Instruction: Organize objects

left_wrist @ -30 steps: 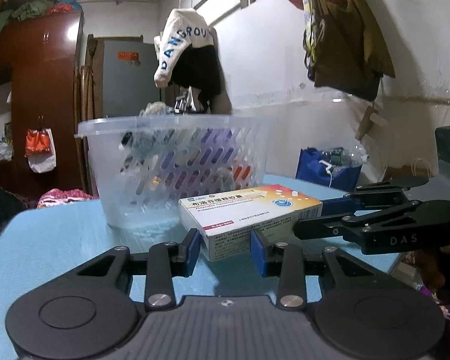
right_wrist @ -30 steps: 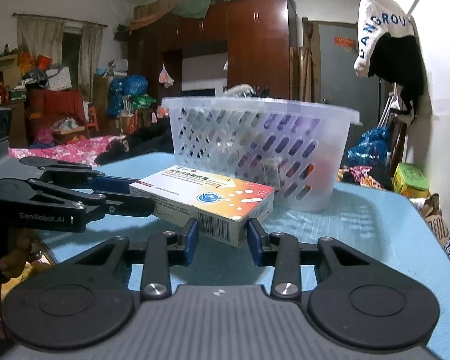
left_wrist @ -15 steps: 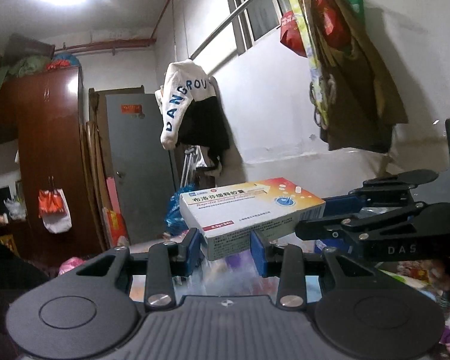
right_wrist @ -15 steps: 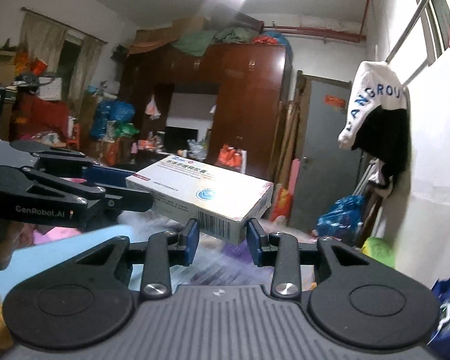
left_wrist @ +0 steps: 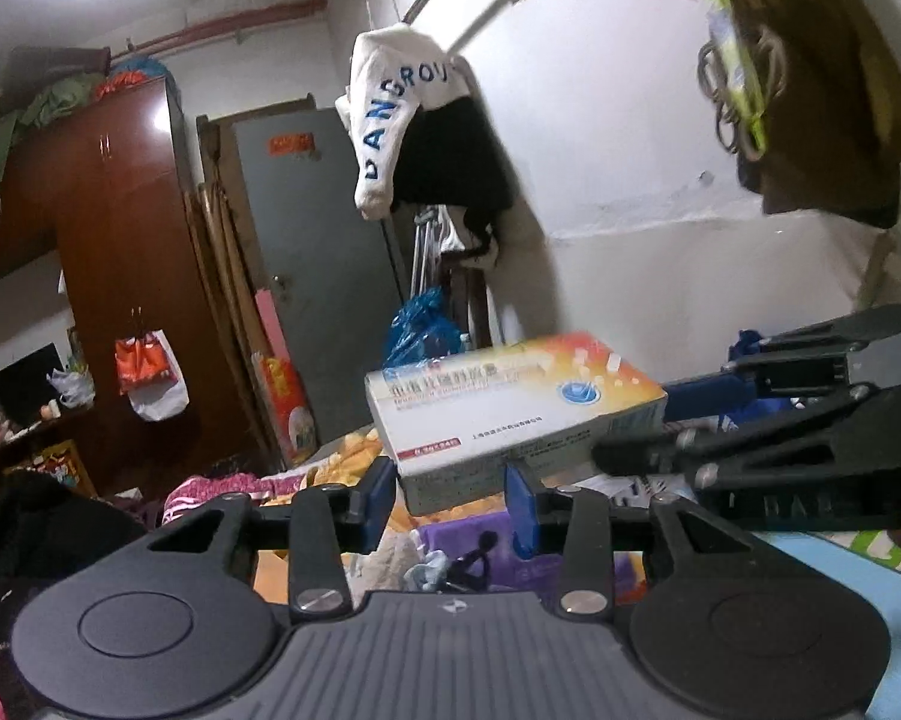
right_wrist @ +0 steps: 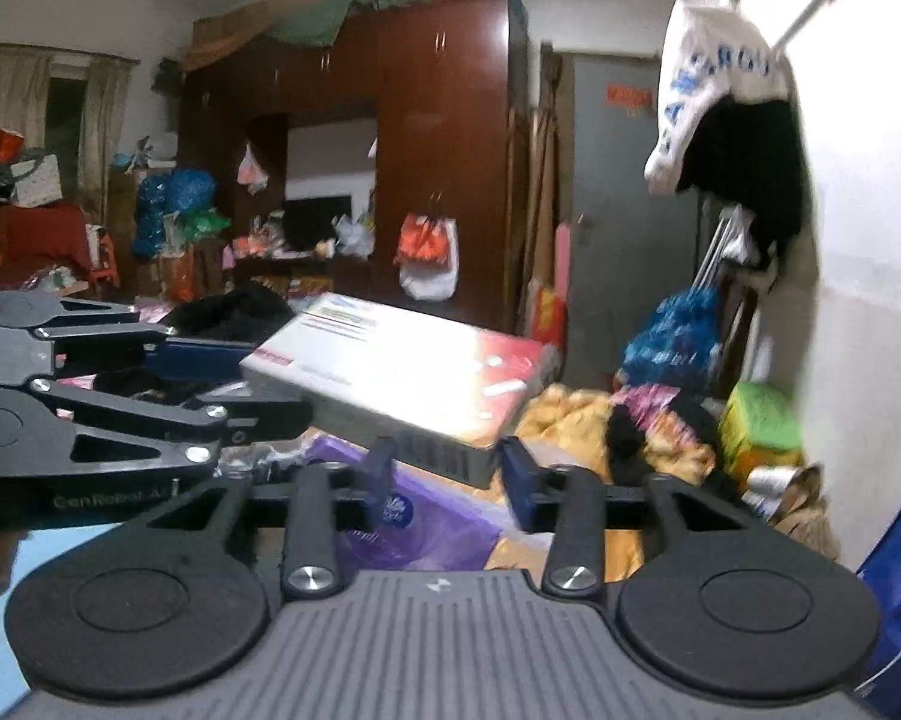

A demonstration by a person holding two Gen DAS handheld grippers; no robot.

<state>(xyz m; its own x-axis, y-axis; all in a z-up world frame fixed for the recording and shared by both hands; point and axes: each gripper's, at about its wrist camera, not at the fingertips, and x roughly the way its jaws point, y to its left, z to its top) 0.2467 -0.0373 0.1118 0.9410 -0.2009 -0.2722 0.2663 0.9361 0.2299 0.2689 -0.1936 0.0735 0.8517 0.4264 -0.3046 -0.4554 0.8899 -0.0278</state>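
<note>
Both grippers have come up off the tabletop since a second ago, carrying the box with them; the plastic basket that stood right ahead is out of sight now. Left gripper [left_wrist: 447, 498] has its blue pads either side of a corner of the box [left_wrist: 510, 414], jaws opening, small gaps showing. Right gripper [right_wrist: 444, 474] is at the opposite end, jaws also opening, pads just off the cardboard. Box is a flat glossy rectangular carton, white and orange, tilted in mid-air, a bit blurred. Both grippers point slightly downward. Farther back: shiny dark wood wardrobe [left_wrist: 120, 228], grey door [left_wrist: 324, 252].
</note>
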